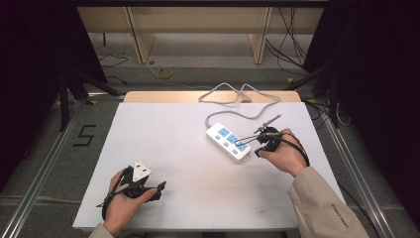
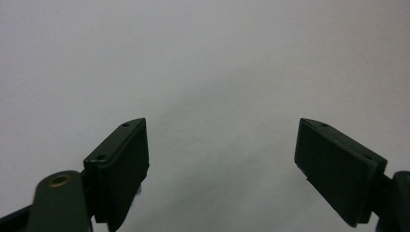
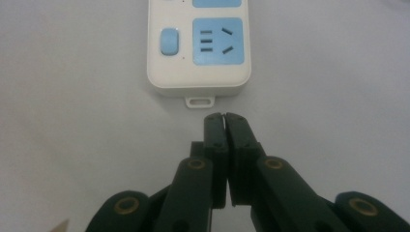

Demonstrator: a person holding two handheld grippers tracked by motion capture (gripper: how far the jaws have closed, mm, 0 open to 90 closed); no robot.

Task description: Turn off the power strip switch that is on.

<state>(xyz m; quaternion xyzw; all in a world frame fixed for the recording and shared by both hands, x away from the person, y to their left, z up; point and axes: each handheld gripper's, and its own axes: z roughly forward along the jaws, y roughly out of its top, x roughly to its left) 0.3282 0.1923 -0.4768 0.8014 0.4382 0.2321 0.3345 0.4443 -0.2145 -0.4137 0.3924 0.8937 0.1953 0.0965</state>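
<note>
**Closed jaws face power strip**

The left gripper rests near the table's front edge, its flat black jaws spread wide over bare matte white. Farther on, the right gripper, jaws pressed together and empty, points at the glossy white, blue-socketed strip, just short of its end tab.

A white table is lying beneath the left gripper and the right gripper, a floor marking shaped like a 5 is sitting off the left gripper's outer side, and a yellow cable coil is resting far beyond both.
</note>
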